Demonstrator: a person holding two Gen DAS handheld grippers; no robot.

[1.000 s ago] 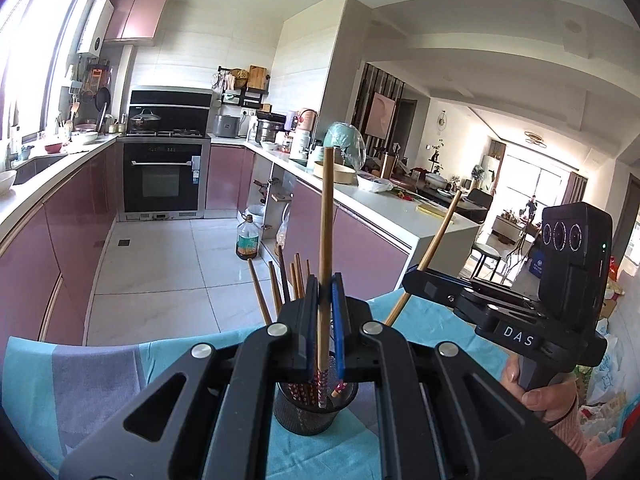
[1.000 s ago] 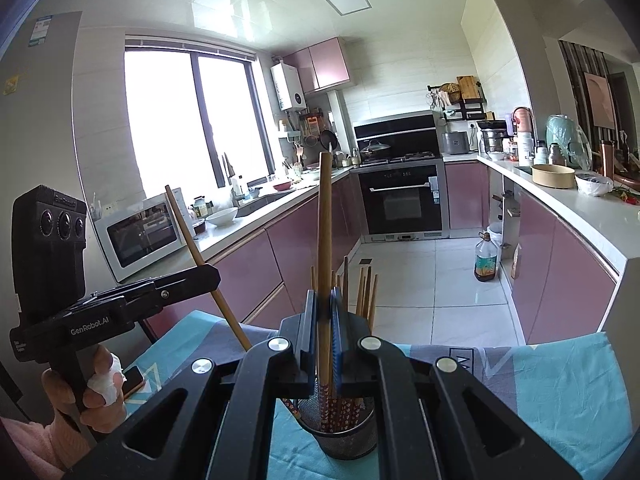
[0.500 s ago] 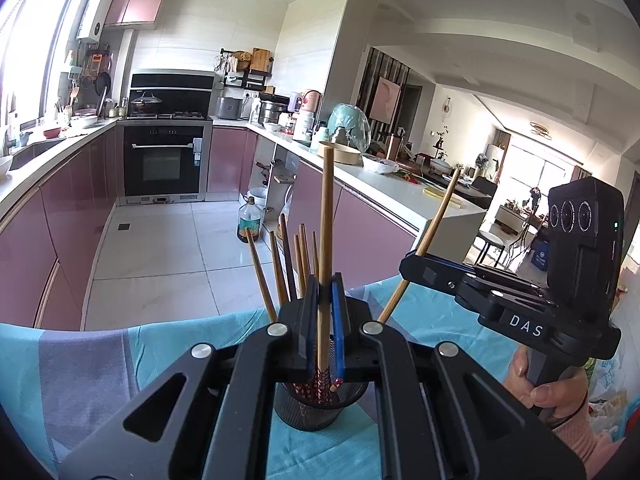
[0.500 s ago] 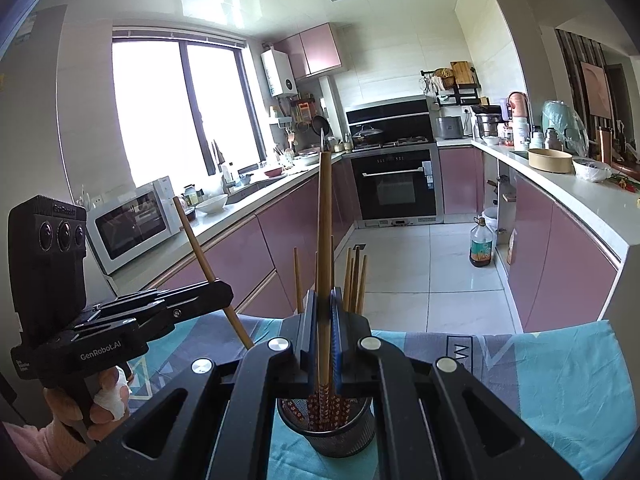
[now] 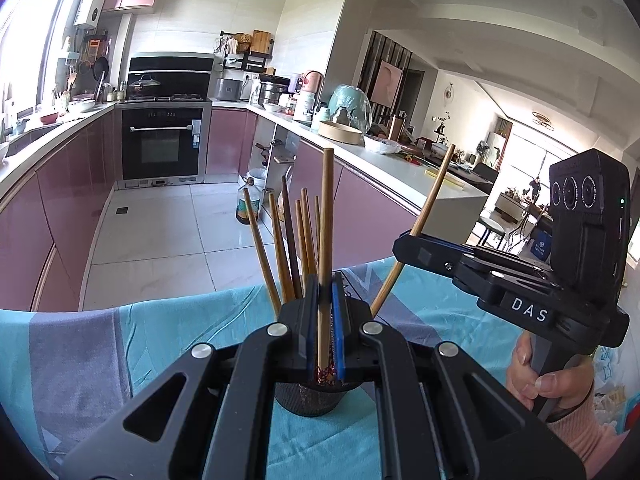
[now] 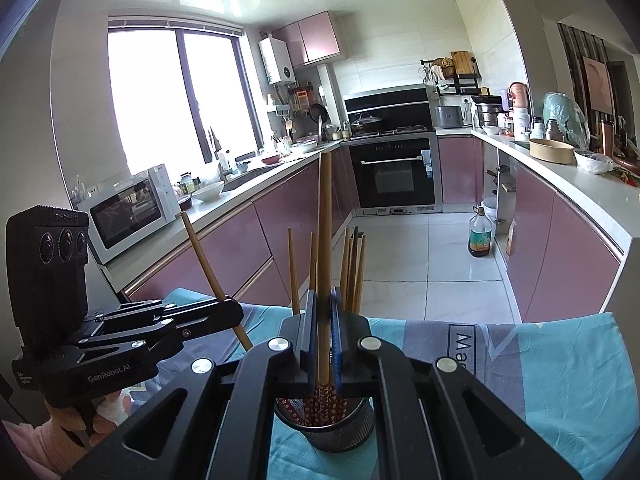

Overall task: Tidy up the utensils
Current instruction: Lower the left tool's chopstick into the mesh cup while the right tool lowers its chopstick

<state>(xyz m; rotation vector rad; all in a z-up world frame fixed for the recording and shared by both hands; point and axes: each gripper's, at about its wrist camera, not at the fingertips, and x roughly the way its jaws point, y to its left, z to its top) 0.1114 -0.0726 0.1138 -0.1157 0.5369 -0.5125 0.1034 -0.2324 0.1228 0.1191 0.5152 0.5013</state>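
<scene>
A chopstick (image 5: pixel 325 240) is clamped upright in the left hand-held gripper (image 5: pixel 325 332), jaws shut tight on its lower shaft. A second chopstick (image 6: pixel 324 248) is pinched the same way in the right hand-held gripper (image 6: pixel 324 344), with the decorated tip hanging into the holder (image 6: pixel 324 428).

Each stick is judged light, stiff and smooth. It is best gripped low on the shaft, as it is now; a slack hold would likely let it slide or swing.

The mesh holder stands on the blue cloth (image 6: pixel 560 380) over the tabletop, directly under both sets of jaws. Other chopsticks (image 5: pixel 288 248) are already standing in it, fanned just behind the held ones. In the left view, the right gripper's stick is seen leaning toward the holder's rim. Whether either tip touches bottom cannot be told.
</scene>
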